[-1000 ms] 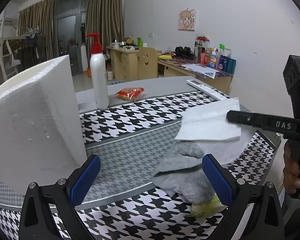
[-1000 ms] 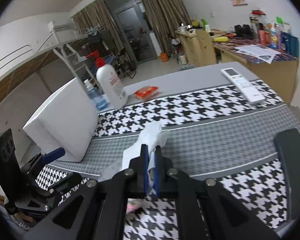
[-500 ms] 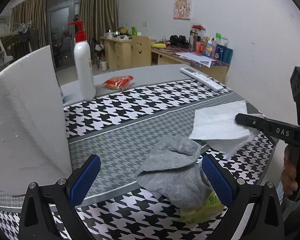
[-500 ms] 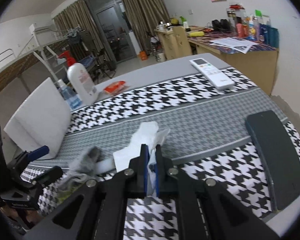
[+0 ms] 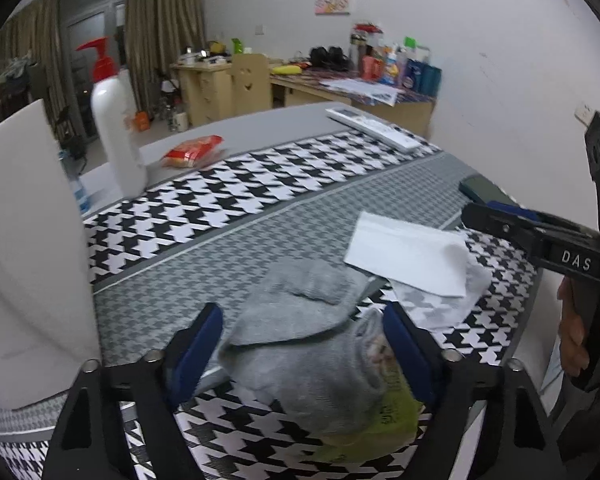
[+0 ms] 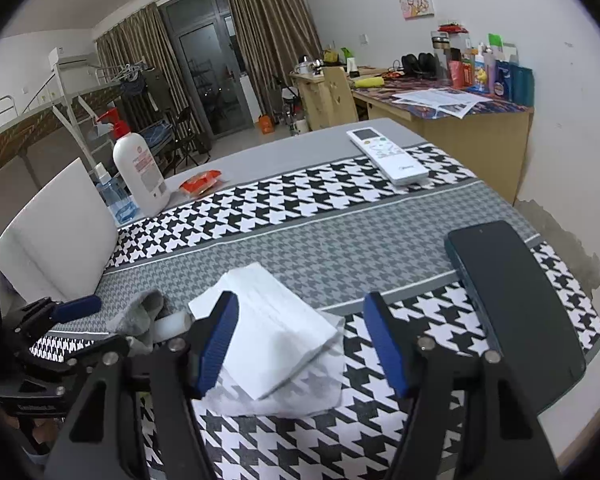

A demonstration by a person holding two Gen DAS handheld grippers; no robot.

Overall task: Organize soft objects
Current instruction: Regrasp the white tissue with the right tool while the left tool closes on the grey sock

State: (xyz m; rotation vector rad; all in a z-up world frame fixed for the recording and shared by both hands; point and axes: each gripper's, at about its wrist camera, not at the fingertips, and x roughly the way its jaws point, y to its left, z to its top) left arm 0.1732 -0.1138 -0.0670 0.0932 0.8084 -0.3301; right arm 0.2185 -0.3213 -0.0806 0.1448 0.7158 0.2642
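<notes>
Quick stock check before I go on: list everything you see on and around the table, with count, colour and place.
grey sock: one, grey, near edge, between the closing left jaws
green packet: one, yellow-green, under the sock
tissue: one, white, between the opening right jaws, lying free
phone: one, dark, right edge
remote: one, white, far right
pump bottle: one, white with red pump, far left
snack packet: one, red-orange, beside the bottle
foam block: one, white, left
tablecloth: one, black-white houndstooth
left gripper: black, blue pads
right gripper: black, blue pads
</notes>
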